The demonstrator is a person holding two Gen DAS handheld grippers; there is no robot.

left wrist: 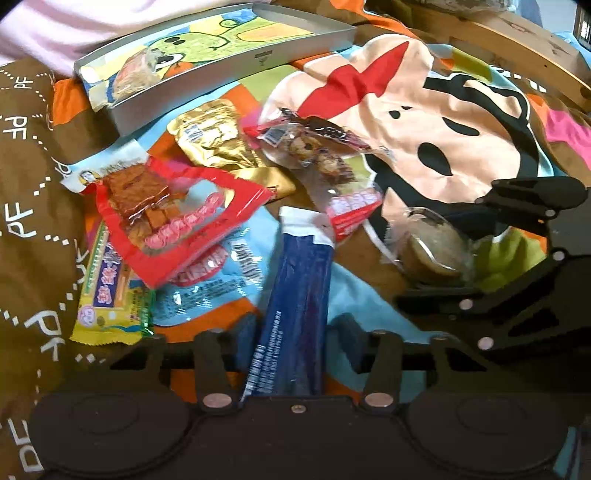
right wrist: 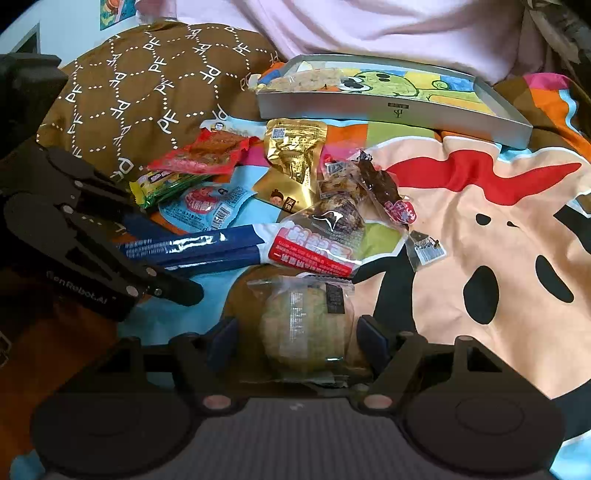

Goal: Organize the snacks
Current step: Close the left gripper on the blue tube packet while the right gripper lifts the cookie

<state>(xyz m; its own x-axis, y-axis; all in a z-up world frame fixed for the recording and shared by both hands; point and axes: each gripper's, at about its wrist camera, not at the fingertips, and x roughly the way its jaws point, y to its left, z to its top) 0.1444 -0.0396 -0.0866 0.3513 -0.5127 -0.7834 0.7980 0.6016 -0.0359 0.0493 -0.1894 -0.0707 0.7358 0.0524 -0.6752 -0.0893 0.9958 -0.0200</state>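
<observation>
A long dark-blue snack packet (left wrist: 295, 295) lies on the cartoon bedcover, and my left gripper (left wrist: 295, 332) is shut on its near end, one pad on each long edge. The same blue packet (right wrist: 207, 247) shows in the right wrist view, running into the left gripper's fingers (right wrist: 173, 286). A round pale pastry in clear wrap (right wrist: 306, 328) sits between the pads of my right gripper (right wrist: 299, 343); they stand open, with a gap on the left side. The pastry (left wrist: 436, 243) also appears in the left wrist view. A grey tray (left wrist: 207, 92) with a frog drawing holds one clear-wrapped snack (left wrist: 136, 70).
Loose snacks are piled left of centre: a red packet (left wrist: 177, 221), a gold packet (left wrist: 218, 136), a yellow-green bar (left wrist: 107, 295), a light-blue packet (left wrist: 214, 277) and a clear packet of brown pieces (left wrist: 317, 155). A brown patterned cushion (right wrist: 147, 85) and a person's pink garment (right wrist: 369, 26) lie behind.
</observation>
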